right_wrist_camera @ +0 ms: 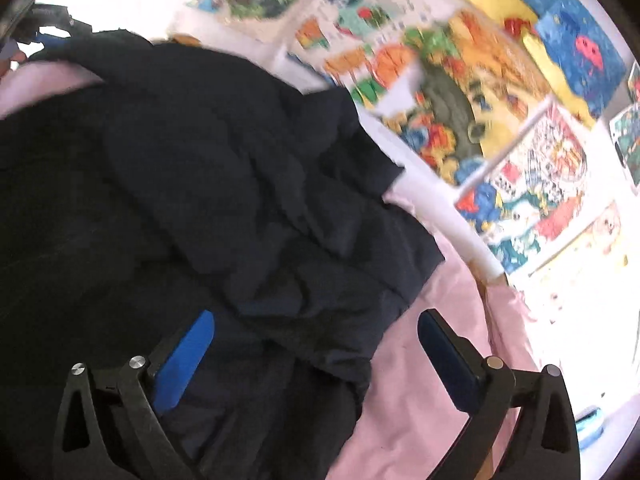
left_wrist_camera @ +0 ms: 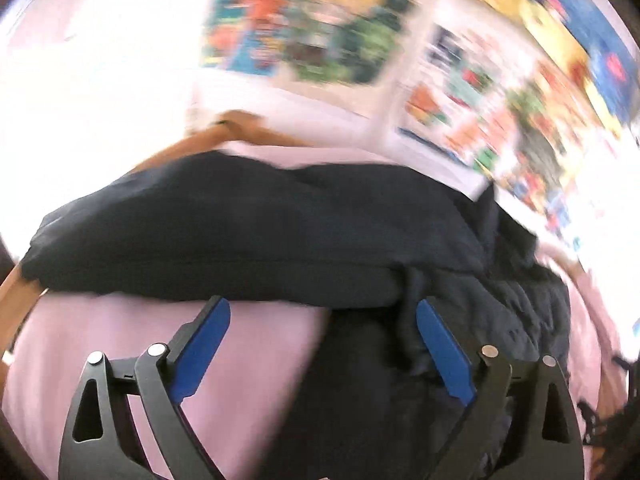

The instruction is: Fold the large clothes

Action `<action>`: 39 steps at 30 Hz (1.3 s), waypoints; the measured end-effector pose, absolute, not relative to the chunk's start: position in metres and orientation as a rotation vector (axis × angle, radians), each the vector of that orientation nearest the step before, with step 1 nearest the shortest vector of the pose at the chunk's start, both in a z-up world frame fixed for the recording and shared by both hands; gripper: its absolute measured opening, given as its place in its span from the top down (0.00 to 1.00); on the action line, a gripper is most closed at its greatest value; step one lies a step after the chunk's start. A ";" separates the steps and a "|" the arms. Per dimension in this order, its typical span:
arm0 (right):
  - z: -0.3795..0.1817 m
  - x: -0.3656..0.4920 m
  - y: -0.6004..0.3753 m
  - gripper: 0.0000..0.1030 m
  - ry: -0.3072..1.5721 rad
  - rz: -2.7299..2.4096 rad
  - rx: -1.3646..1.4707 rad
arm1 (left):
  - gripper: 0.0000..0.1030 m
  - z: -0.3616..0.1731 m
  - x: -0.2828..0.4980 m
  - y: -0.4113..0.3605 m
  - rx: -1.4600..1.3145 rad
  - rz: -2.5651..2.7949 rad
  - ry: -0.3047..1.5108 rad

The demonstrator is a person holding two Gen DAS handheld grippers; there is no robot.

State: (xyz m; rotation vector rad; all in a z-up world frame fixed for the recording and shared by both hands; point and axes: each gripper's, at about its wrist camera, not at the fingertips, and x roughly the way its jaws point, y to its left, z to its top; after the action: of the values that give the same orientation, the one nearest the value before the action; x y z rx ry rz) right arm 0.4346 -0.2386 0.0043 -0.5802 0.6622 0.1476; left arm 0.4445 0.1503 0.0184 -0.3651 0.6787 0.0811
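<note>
Now both grippers, left gripper and right gripper, gape empty over the dark garment at centre frame; poster lettering is probably too blurred to read.

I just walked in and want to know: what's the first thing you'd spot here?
A big dark navy garment lies crumpled in the middle on a pink sheet. Behind it, bright colourful posters cover the wall. Up close, the left gripper and the right gripper both stand open, holding nothing.

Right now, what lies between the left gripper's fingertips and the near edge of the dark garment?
In the left wrist view, only bare pink sheet lies ahead of the open left gripper, up to the dark garment.
</note>
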 end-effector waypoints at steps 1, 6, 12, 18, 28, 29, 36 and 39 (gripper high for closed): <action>0.009 0.430 -0.235 0.00 0.673 0.172 -0.547 | 0.11 0.019 0.439 0.166 -0.400 0.102 0.674; 0.031 0.403 -0.205 0.00 0.726 0.268 -0.395 | 0.11 0.011 0.409 0.256 -0.693 0.213 0.674; 0.028 0.385 -0.174 0.00 0.764 0.368 -0.240 | 0.11 -0.012 0.383 0.326 -1.047 0.274 0.601; 0.014 0.377 -0.160 0.00 0.724 0.368 -0.277 | 0.17 -0.008 0.386 0.342 -1.048 0.390 0.551; 0.003 0.387 -0.192 0.00 0.704 0.254 -0.235 | 0.94 0.023 0.391 0.305 -0.847 0.529 0.419; 0.002 0.390 -0.197 0.00 0.701 0.234 -0.221 | 0.94 0.038 0.388 0.295 -0.790 0.505 0.371; -0.001 0.414 -0.255 0.00 0.720 0.118 -0.019 | 0.96 0.134 0.393 0.180 -0.283 0.184 0.157; 0.002 0.417 -0.278 0.00 0.705 0.059 0.063 | 0.96 0.152 0.406 0.118 -0.136 -0.009 0.185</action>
State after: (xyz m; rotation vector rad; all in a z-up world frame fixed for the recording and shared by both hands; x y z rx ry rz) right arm 0.4166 -0.2783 0.0018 0.0626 0.7045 0.0589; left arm 0.4060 0.1176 0.1520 -0.1361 0.1854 -0.0093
